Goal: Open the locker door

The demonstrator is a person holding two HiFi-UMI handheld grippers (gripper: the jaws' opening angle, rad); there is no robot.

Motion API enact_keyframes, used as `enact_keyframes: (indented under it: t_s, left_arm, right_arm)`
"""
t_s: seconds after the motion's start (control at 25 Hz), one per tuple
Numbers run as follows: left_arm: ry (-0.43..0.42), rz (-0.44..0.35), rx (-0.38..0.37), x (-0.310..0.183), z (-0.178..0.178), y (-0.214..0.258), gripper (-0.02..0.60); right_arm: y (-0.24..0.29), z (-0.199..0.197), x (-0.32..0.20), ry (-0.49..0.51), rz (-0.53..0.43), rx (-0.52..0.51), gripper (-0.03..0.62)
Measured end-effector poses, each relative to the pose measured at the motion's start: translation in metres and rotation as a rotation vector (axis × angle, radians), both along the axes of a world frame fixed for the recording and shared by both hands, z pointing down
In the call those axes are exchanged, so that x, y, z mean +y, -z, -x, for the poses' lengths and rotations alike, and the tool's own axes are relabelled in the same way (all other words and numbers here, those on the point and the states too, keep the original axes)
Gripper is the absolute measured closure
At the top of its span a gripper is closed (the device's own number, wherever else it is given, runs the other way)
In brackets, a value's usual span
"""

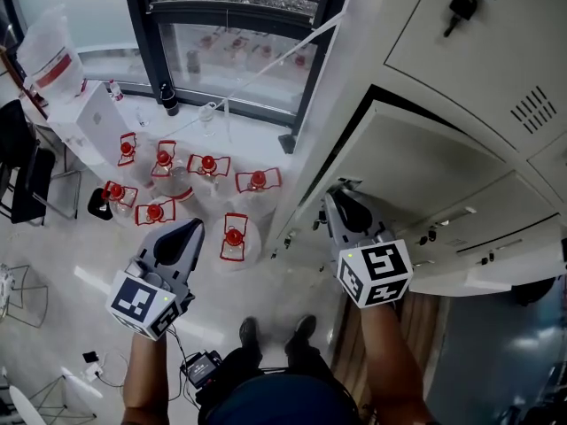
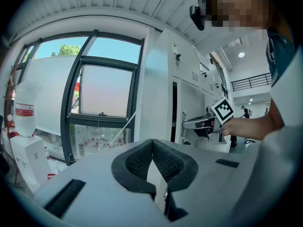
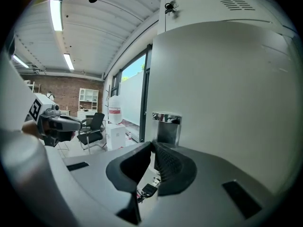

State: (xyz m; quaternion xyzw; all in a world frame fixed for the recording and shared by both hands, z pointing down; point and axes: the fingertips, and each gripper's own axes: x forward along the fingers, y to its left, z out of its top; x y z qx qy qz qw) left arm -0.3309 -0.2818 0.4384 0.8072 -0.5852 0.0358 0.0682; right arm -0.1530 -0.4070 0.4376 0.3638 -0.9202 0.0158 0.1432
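Note:
The pale locker door [image 1: 425, 166] stands ajar, with a dark gap along its left edge. My right gripper [image 1: 339, 193] is at that edge, shut, its tips right by the chrome handle plate [image 3: 166, 126] on the door [image 3: 227, 103]; nothing shows between its pads. A key bunch [image 3: 147, 190] hangs below the handle. In the left gripper view the right gripper [image 2: 189, 123] points at the door's handle. My left gripper [image 1: 190, 228] hangs to the left over the floor, shut and empty [image 2: 152, 143], away from the lockers.
Several water bottles with red handles [image 1: 208, 166] stand on the floor by the window [image 1: 230, 51]. A white box [image 1: 97, 118] and a black chair [image 1: 27, 171] are at the left. The locker above has keys [image 1: 461, 7] in its lock. The person's feet [image 1: 275, 330] are near the lockers.

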Motion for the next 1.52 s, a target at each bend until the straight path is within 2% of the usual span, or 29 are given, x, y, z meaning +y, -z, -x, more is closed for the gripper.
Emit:
enact_keyframes:
  t_s: [0.28, 0.72, 1.04, 1.28, 1.52]
  left_arm:
    - [-0.025, -0.017, -0.002, 0.006, -0.006, 0.009, 0.565]
    - [-0.088, -0.029, -0.011, 0.008, -0.030, 0.017, 0.565]
    - [-0.154, -0.044, -0.019, 0.007, -0.056, 0.025, 0.565]
    - [-0.202, -0.048, -0.025, 0.005, -0.078, 0.029, 0.565]
    - [-0.242, -0.057, -0.028, 0.006, -0.098, 0.034, 0.565]
  right_arm:
    - [0.000, -0.012, 0.037, 0.043, 0.018, -0.018, 0.537]
    - [0.001, -0.055, 0.100, 0.088, 0.018, -0.031, 0.537]
    - [0.001, -0.090, 0.132, 0.062, 0.029, -0.018, 0.541]
    - [0.012, -0.129, 0.141, -0.022, -0.001, -0.032, 0.559]
    - [0.014, -0.152, 0.153, -0.061, -0.009, -0.011, 0.559]
